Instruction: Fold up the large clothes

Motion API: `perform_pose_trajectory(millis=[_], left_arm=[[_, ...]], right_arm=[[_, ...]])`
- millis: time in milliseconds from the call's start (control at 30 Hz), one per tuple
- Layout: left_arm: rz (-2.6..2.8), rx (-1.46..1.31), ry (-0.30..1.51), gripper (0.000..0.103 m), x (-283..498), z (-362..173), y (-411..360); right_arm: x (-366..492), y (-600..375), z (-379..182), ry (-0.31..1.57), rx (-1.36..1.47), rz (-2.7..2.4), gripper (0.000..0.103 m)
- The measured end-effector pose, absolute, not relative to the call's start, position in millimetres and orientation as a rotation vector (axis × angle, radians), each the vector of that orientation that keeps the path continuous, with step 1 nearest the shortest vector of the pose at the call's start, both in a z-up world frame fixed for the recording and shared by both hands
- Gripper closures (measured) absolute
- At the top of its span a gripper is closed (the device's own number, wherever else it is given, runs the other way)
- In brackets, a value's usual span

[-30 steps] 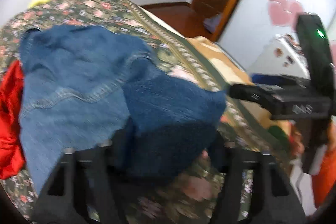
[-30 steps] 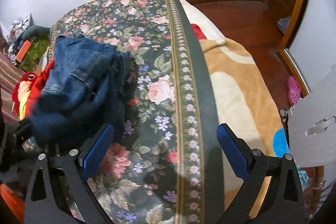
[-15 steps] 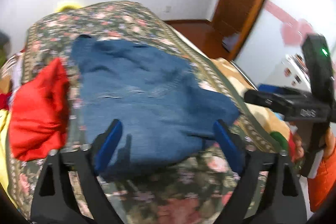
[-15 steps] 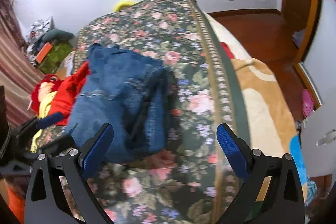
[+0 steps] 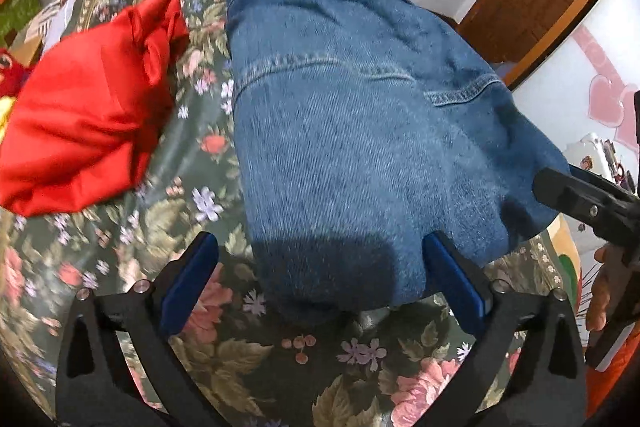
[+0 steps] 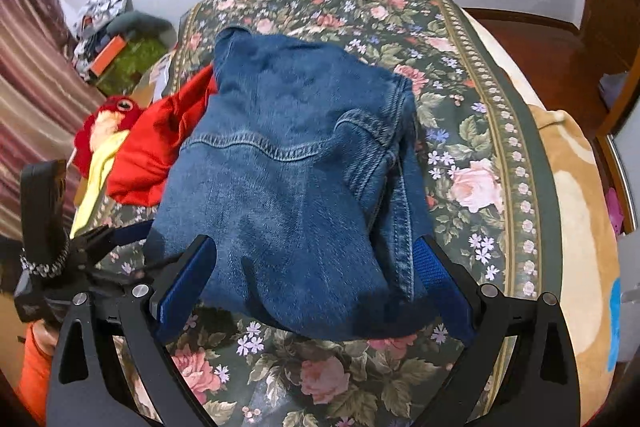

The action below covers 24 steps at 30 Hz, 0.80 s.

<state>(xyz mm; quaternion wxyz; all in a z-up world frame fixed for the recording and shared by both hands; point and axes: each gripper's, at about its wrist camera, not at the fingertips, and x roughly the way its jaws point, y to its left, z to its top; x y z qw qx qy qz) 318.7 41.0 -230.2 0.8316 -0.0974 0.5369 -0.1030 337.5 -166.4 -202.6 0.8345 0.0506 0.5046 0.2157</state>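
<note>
On the floral bedspread (image 6: 476,131) the folded denim jacket (image 5: 360,131) is lying beside a red garment (image 5: 80,115). I'm holding my left gripper (image 5: 320,275) and right gripper (image 6: 316,275) wide apart at its near edge, both gripping nothing.

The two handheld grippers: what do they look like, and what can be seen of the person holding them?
Both the left gripper and right gripper have black angular frames with silver screws and blue fingers. In the right wrist view the left unit shows a black upright block and a beaded cord. The person wears orange sleeves.
</note>
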Motion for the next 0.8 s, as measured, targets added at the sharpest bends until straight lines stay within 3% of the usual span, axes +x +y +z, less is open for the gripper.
perform_pose_trajectory(millis=[567, 800], left_arm=[[-0.223, -0.299, 1.159, 0.0, 310, -240, 49], [-0.178, -0.16, 1.122, 0.0, 290, -216, 37]], right_arm=[[358, -260, -250, 1.163, 0.31, 0.309, 0.007], [351, -282, -232, 1.136, 0.295, 0.253, 0.007]])
